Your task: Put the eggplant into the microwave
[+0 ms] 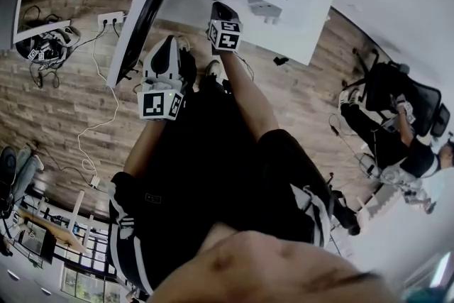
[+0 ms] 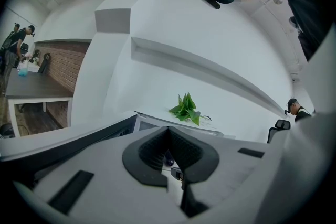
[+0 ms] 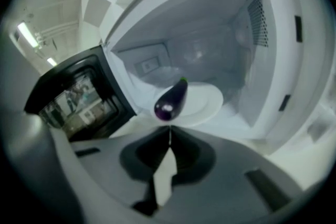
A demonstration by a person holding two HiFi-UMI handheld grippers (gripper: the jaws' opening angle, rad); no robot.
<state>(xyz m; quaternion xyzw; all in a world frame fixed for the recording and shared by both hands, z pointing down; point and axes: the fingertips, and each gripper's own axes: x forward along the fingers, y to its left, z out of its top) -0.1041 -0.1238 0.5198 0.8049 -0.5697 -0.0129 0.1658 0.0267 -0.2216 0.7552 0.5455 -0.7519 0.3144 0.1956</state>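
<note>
— So, where is the eggplant (image 3: pixel 171 100) right now?

— Inside the microwave (image 3: pixel 265 44). It lies on the white turntable plate (image 3: pixel 207 99), toward the plate's 8 o'clock edge. Its green stem points to about 1 o'clock, deeper into the cavity.

— And the right gripper (image 3: pixel 169 134)?

— Its jaws are pressed together to a thin seam, with nothing between them. The tips sit just at 6 o'clock of the eggplant's rounded end. I cannot tell whether they touch the skin.

— The other one?

— The left gripper (image 2: pixel 168 131) is closed too and carries nothing. It is held nearer the body and aims up toward the plant (image 2: pixel 185 108).

— So the placing looks done. What is the step in hand?

— The retreat, I judge. Draw the right gripper straight back toward 6 o'clock, with no sideways sweep. The eggplant is round and lies near the rim, so a nudge could roll it off the plate. The open door (image 3: pixel 79 97) stands at 9 o'clock. Stay off it until the gripper is clear, then swing it shut.
</note>
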